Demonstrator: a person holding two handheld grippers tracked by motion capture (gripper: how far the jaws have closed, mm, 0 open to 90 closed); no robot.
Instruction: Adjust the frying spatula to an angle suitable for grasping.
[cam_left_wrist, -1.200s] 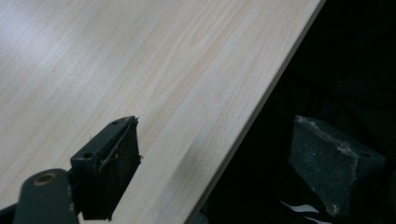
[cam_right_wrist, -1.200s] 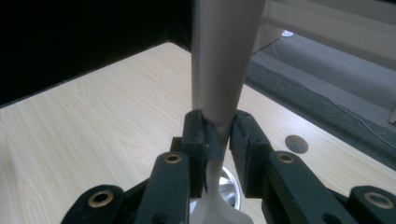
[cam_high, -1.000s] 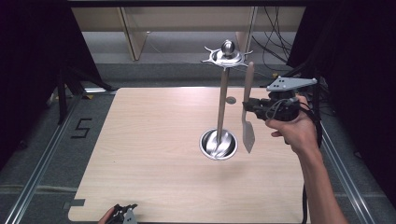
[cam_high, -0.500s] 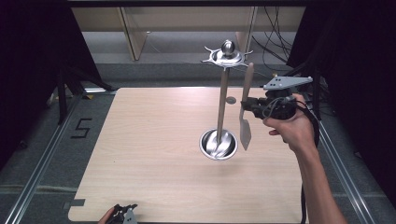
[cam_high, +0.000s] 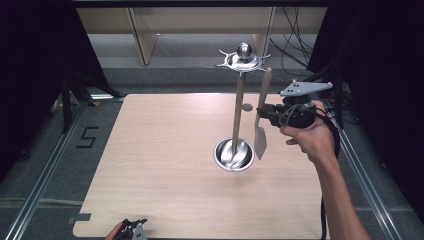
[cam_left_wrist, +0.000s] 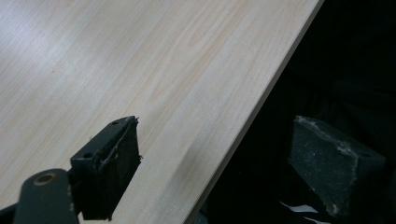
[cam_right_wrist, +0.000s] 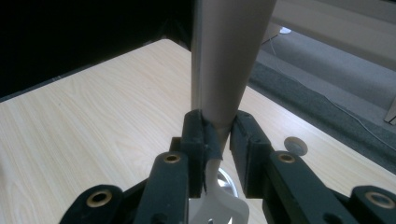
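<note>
A metal utensil stand (cam_high: 238, 110) rises from a round shiny base (cam_high: 233, 154) at the table's middle right, with a hooked ring and a ball on top (cam_high: 243, 59). Just right of the pole hangs a spatula (cam_high: 260, 141) with a wooden handle, blade down. My right gripper (cam_high: 267, 113) is shut on that handle. In the right gripper view the jaws (cam_right_wrist: 217, 128) clamp the handle (cam_right_wrist: 229, 56), and the pale blade (cam_right_wrist: 225, 207) shows below. My left gripper (cam_high: 132, 231) sits at the table's near edge, open (cam_left_wrist: 217, 128), with nothing between its fingers.
The light wooden table (cam_high: 160, 150) has a small round disc (cam_high: 247, 107) lying behind the stand, also visible as a disc (cam_right_wrist: 295, 145) in the right gripper view. Dark floor and metal rails surround the table. Cables trail at the back right.
My right gripper has carried the spatula a little to the left, closer to the stand's pole. The left gripper has stayed at the near edge.
</note>
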